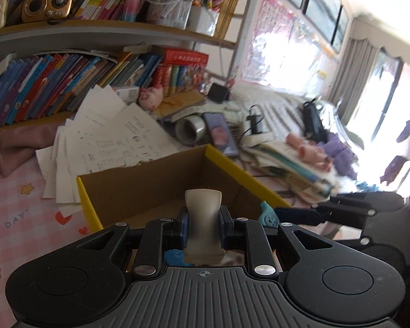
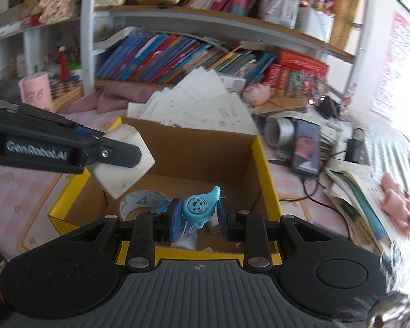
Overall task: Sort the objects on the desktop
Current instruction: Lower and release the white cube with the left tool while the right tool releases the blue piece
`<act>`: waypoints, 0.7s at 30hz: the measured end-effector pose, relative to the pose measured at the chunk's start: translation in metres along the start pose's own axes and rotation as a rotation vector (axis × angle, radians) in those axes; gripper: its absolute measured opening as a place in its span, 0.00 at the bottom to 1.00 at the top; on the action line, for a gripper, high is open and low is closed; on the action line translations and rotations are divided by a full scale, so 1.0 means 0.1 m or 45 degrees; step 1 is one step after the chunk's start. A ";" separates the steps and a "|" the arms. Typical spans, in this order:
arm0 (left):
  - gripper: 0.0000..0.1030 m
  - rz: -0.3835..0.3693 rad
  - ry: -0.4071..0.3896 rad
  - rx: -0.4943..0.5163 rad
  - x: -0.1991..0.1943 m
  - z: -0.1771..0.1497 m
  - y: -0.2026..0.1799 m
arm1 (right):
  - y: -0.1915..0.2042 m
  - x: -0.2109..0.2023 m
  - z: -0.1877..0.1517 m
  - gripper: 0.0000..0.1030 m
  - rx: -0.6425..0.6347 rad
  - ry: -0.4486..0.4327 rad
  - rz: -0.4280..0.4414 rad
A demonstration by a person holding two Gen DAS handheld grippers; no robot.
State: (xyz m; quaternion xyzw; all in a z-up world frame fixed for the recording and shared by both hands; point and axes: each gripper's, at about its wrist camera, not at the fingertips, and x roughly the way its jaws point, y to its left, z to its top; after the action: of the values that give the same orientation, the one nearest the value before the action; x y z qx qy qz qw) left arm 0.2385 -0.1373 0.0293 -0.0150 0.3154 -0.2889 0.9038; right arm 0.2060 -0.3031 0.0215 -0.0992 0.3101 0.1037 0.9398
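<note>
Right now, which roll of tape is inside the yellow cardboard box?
The pale blue printed tape roll, lying in the yellow cardboard box; the silver duct-tape roll lies outside on the desk.

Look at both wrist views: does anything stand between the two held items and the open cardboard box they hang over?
Nothing visible does. The left gripper holds the white block and the right gripper the blue smiley toy, both above the open box. Only a tape roll lies inside.

We see the cardboard box [image 2: 202, 147] on the desk, a tape roll [image 2: 139, 202] inside it, loose papers [image 2: 199, 104] behind, and a phone [image 2: 306, 147] to its right.
</note>
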 end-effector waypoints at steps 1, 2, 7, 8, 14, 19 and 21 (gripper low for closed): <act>0.19 0.011 0.010 -0.007 0.04 0.00 0.00 | -0.02 0.04 0.00 0.26 -0.011 0.011 0.019; 0.19 0.023 0.021 -0.010 0.08 0.01 -0.01 | -0.05 0.09 0.01 0.26 -0.020 0.020 0.038; 0.19 0.102 0.084 0.019 0.32 0.06 -0.05 | -0.13 0.37 -0.02 0.26 -0.073 0.117 0.121; 0.19 0.116 0.097 0.026 0.36 0.05 -0.07 | -0.15 0.41 -0.03 0.26 -0.079 0.131 0.134; 0.19 0.177 0.187 0.061 0.58 -0.01 -0.10 | -0.28 0.61 -0.05 0.26 -0.070 0.188 0.218; 0.19 0.199 0.209 0.063 0.65 -0.02 -0.12 | -0.32 0.63 -0.04 0.26 -0.091 0.172 0.266; 0.19 0.208 0.211 0.064 0.66 -0.01 -0.12 | -0.31 0.63 -0.03 0.26 -0.110 0.162 0.272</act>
State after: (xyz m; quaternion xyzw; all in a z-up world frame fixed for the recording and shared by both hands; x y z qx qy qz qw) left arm 0.2735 -0.1827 -0.0063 0.0573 0.3817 -0.2224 0.8953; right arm 0.2618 -0.3251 -0.0154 -0.1122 0.3733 0.2100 0.8966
